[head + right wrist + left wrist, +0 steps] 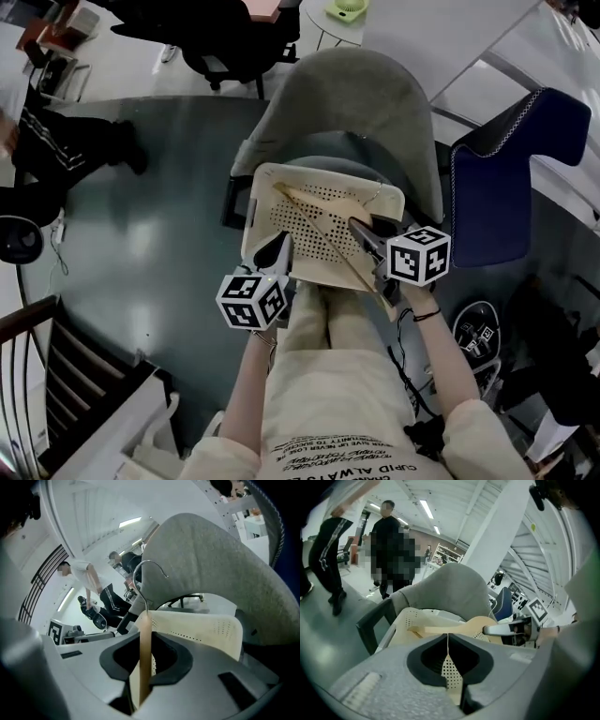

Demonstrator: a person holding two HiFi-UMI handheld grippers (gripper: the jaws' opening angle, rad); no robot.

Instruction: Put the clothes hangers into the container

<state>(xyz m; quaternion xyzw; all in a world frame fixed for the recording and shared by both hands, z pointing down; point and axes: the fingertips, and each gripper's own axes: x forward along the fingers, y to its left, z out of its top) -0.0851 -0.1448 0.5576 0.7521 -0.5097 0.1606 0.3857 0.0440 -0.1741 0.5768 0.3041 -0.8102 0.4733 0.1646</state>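
Right gripper (144, 637) fingers pinch the wooden hanger (145, 667) edge-on, its wire hook rising above them. The hanger lies slanted across the perforated basket (259, 192) on the grey chair (347, 103). Left gripper (447, 637) fingers clamp the basket's near wall. If released now, the hanger's lower arm — overhanging the lower-right rim — could lever it out onto the floor.

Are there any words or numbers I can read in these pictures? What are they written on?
"CUPID ALWAYS": my best reading, upside down here, on the person's shirt.
Smaller shirt lines: too small to read.
Marker cubes: black-and-white square patterns only, no words.
Nothing else is readable.
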